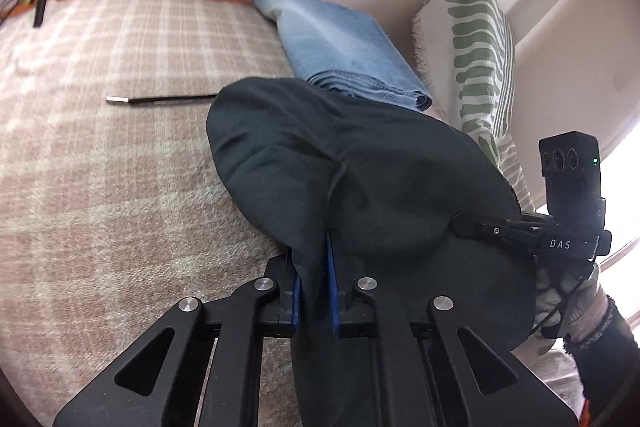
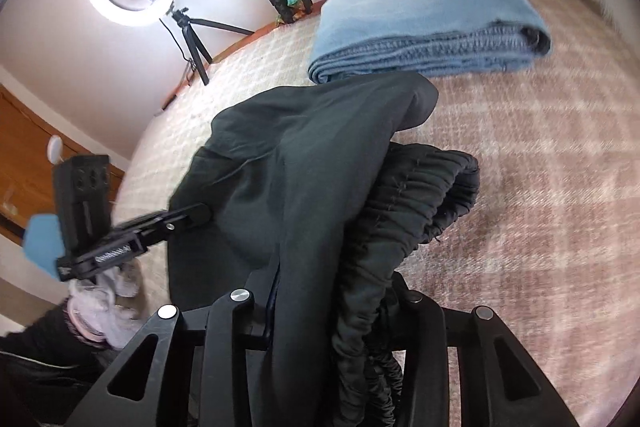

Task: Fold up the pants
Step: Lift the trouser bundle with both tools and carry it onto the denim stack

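The left claw [image 1: 316, 291] pinches dark pants [image 1: 360, 167] between its blue pads, and the right claw [image 2: 320, 307] clamps the gathered elastic waistband [image 2: 412, 203]. The pants hang bunched between them above the checked bed [image 1: 100, 167]. Beyond lie folded blue jeans [image 2: 424, 11], near a leaf-print pillow [image 1: 480, 39].

Black pants [image 1: 360, 163], light-blue jeans [image 2: 428, 15], seemingly pink-cream plaid blanket [image 1: 100, 155].

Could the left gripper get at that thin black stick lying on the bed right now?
Probably not: the left gripper is shut on the dark pants, though the stick lies uncovered on the blanket.
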{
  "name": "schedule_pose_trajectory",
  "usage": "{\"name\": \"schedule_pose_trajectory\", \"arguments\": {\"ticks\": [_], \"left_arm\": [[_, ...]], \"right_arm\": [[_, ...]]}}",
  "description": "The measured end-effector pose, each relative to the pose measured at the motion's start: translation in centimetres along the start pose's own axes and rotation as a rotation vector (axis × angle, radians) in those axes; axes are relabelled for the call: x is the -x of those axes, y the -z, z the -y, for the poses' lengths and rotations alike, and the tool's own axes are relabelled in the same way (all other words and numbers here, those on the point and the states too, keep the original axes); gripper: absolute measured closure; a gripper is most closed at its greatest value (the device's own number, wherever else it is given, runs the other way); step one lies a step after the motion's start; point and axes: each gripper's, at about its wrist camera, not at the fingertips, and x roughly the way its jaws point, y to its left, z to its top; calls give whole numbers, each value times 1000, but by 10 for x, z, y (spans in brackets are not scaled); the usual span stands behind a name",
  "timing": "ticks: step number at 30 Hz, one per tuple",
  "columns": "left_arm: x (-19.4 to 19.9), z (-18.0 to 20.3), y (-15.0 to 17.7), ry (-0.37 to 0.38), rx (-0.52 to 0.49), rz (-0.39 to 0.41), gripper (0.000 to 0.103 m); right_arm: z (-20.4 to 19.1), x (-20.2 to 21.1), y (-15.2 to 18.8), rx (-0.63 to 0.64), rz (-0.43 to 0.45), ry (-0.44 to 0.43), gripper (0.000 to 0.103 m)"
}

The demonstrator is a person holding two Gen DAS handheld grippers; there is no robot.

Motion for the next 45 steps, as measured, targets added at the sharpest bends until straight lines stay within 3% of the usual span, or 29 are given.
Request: {"name": "schedule_pose_trajectory", "arguments": {"ticks": [6,9,11,15,19,22,24,25,36,45], "left_arm": [[10,10,-5,11,-44,37,97],[2,7,-5,9,-43,12,97],[-7,-3,-3,23,9,-20,97],[-16,-20,-2,27,93,-72,81],[-26,-25,2,96,104,-97,74],[-36,-32,-3,160,146,-78,75],[-43,-34,-7,151,174,-70,93],[-44,-32,-7,152,174,-76,95],[-5,8,-18,118,19,34,98],[12,36,-63,107,-88,107,98]], "right_arm": [[-28,18,-4,89,47,62,68],[-33,20,-7,114,34,88,68],[-31,16,-7,101,20,85,68],[-21,3,-5,78,-10,89,68],[-5,-3,-5,26,-19,47,67],[2,-10,-4,9,-32,39,67],[5,-15,-4,-10,-38,38,67],[6,-16,-4,-15,-39,39,67],[-40,15,-2,151,44,143,68],[-57,56,-30,206,145,178,68]]}}
